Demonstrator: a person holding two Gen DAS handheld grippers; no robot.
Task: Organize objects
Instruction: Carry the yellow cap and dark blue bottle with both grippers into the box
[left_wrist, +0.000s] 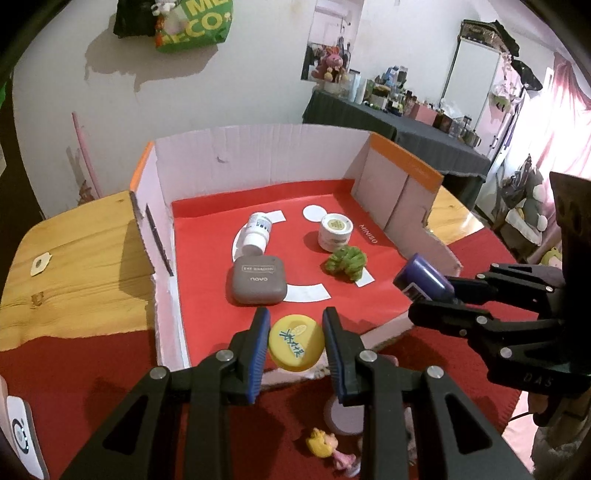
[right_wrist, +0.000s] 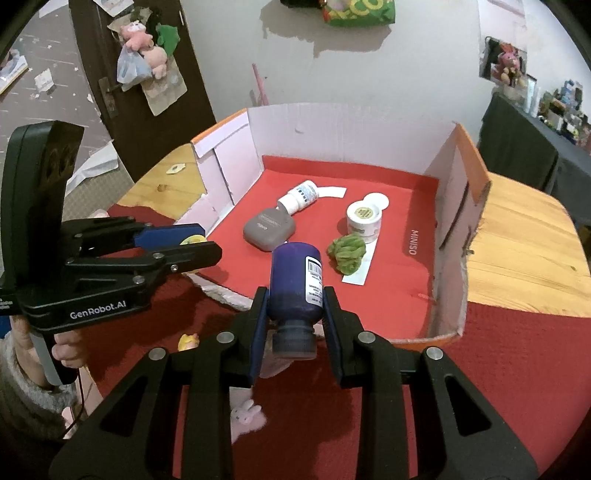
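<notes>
Two grippers clenched: left gripper on yellow lid, right gripper on purple bottle, both over near edge of cardboard box. Inside: grey case, white bottle, jar, green scrunchie.

Dim indoor light, soft shadows, fisheye-warped edges
</notes>
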